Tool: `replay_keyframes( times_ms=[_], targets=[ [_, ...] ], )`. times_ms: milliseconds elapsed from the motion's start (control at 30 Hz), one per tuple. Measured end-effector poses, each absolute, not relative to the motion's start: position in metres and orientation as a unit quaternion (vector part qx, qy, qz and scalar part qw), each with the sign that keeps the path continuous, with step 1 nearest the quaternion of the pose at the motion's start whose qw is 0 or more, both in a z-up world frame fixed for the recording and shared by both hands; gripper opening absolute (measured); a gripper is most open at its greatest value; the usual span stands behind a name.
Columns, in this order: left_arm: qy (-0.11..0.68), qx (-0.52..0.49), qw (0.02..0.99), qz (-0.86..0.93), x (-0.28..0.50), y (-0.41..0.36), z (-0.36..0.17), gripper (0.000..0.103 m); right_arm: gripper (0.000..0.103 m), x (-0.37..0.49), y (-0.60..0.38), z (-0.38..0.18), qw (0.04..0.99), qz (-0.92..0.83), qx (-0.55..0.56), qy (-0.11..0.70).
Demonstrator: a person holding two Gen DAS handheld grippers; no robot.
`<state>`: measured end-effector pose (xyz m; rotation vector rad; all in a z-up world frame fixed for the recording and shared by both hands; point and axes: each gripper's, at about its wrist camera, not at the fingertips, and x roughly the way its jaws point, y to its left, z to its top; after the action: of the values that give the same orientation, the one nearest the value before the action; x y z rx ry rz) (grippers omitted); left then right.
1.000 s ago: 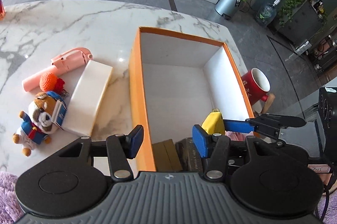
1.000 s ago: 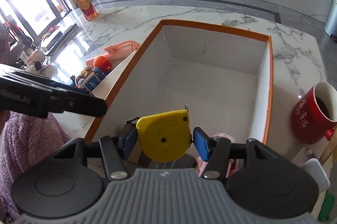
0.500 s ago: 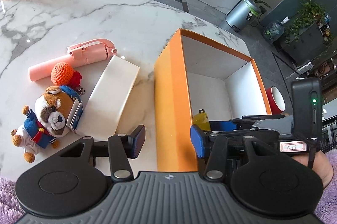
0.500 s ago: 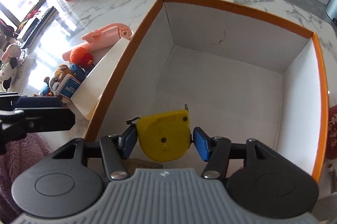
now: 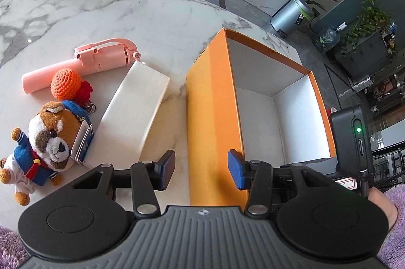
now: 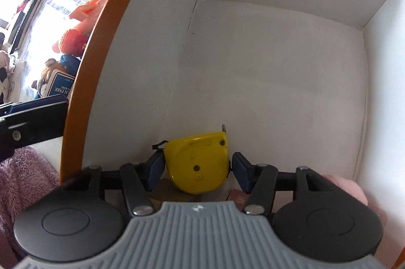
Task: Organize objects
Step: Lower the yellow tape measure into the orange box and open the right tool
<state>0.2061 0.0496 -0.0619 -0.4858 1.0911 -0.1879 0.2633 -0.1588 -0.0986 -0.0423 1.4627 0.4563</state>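
Tape measure (image 6: 197, 162), yellow, now sits deep inside the orange box (image 5: 212, 117), lower than a second ago, clamped in your right claw (image 6: 195, 169). Your left claw (image 5: 201, 171) has slid to straddle the box's near wall, closing around it, pads not pressing. Plush dog (image 5: 48, 140) lies on the surface (image 5: 101, 5).

Yellow tape measure (image 6: 197, 165) inside orange box (image 6: 101, 46)
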Motion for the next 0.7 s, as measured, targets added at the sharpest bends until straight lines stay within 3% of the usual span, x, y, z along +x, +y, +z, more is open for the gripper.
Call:
replay_keyframes(
  times_ms=[467,700],
  targets=[
    [0.513,-0.233,0.822,-0.082,0.202,0.053,-0.059,0.053,0.062,0.244,-0.146,-0.099,0.685,0.239,-0.101,0.681],
    [0.51,-0.235,0.823,-0.084,0.199,0.055,-0.058,0.053,0.061,0.228,-0.15,-0.06,0.711,0.27,-0.119,0.638]
  ],
)
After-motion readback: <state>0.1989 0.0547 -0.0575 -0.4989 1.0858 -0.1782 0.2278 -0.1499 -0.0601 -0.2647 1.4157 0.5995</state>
